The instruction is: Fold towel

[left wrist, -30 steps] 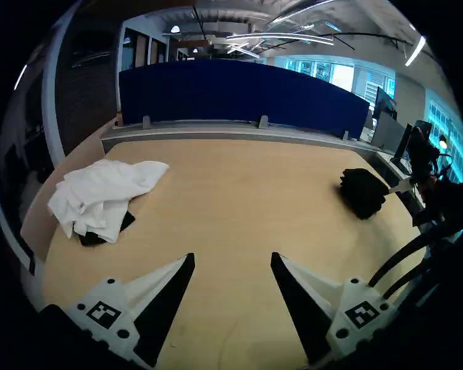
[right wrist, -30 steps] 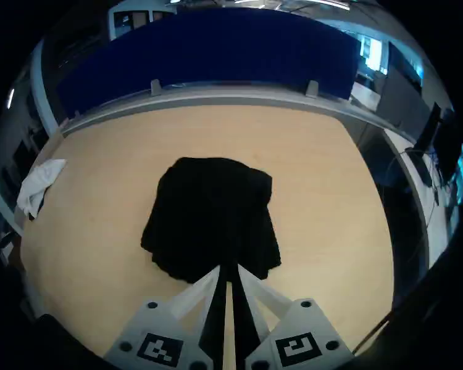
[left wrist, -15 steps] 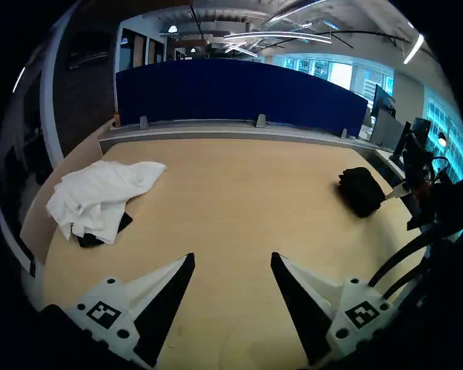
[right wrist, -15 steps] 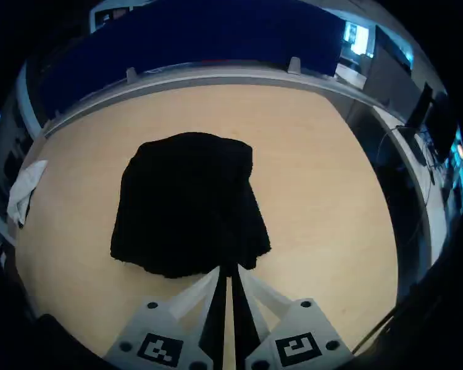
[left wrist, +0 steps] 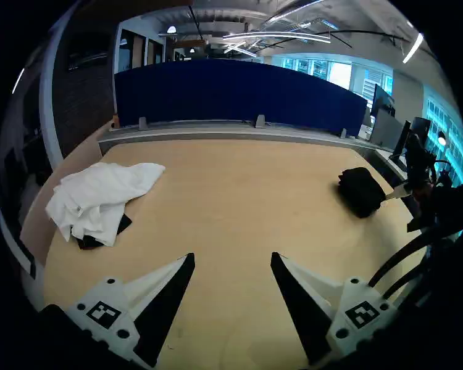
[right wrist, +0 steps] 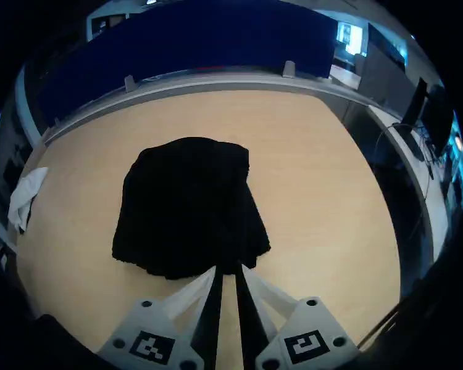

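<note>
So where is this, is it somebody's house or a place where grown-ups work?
Most likely an open-plan office. The wide pale wooden desk has a dark blue partition screen along its far edge, black computer monitors stand off to one side, and long strip lights hang from a bare ceiling.

The towel (right wrist: 188,209) was all black, with no pattern. The table (right wrist: 330,185) was light yellow-brown wood. A heap of cloth (left wrist: 99,197) was white. The screen (left wrist: 231,89) behind the table was dark blue. The left gripper (left wrist: 231,256) and right gripper (right wrist: 226,268) were white and black, with little black-and-white square marks (left wrist: 103,313).
</note>
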{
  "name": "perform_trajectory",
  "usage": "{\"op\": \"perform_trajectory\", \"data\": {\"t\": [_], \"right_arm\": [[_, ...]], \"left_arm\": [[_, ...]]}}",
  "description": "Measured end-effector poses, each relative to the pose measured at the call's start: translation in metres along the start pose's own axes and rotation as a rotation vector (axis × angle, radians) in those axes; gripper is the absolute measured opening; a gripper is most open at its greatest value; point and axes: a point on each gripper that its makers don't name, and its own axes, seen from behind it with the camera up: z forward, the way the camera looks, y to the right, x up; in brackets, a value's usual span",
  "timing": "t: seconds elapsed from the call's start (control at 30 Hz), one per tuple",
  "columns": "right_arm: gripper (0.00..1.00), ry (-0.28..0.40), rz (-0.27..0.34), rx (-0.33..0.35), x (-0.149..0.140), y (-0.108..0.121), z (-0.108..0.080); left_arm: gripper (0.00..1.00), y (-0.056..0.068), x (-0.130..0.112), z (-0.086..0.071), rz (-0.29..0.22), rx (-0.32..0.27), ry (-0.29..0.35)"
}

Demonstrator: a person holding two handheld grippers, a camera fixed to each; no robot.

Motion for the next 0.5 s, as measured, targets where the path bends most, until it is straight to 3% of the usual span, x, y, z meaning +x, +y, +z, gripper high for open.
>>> {"op": "perform_trajectory", "data": {"t": [0.2,0.5], "right_arm": [[0.51,0.023,0.001,-0.012,-0.002,0.002,-0.007],[0.83,0.059,0.007,-0.049,0.001,0.013,-0.014]], "left_arm": [[0.91,0.001,0.002,0.002,0.003,-0.005,0.0],[0.91,0.002,0.004,0.004,0.008,-0.01,0.002]]}}
